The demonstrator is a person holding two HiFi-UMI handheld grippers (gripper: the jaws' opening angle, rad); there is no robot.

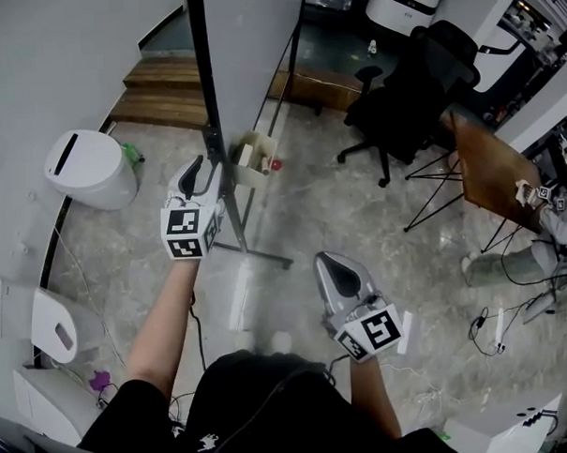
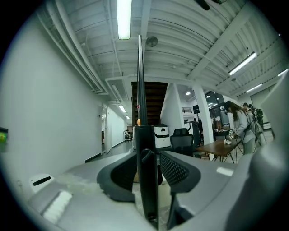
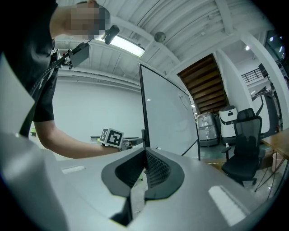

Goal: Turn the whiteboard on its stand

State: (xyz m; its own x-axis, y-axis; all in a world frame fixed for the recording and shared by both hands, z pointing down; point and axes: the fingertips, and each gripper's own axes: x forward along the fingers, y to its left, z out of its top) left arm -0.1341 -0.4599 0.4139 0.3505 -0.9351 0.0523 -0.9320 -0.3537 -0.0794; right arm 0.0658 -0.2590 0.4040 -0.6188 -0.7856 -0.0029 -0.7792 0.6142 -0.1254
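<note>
Whiteboard (image 1: 252,44) stands upright on its stand (image 1: 258,254), far centre, seen nearly edge-on from the head view. Left gripper (image 1: 199,168) is at the board's black frame post (image 2: 145,171). The post sits between the jaws, which are parted with a gap at the right pad, so no clamp. Right gripper (image 1: 327,262) is nearer and to the right, well apart from the board, jaws closed together on nothing. Black office chair (image 1: 411,91) is far right.
</note>
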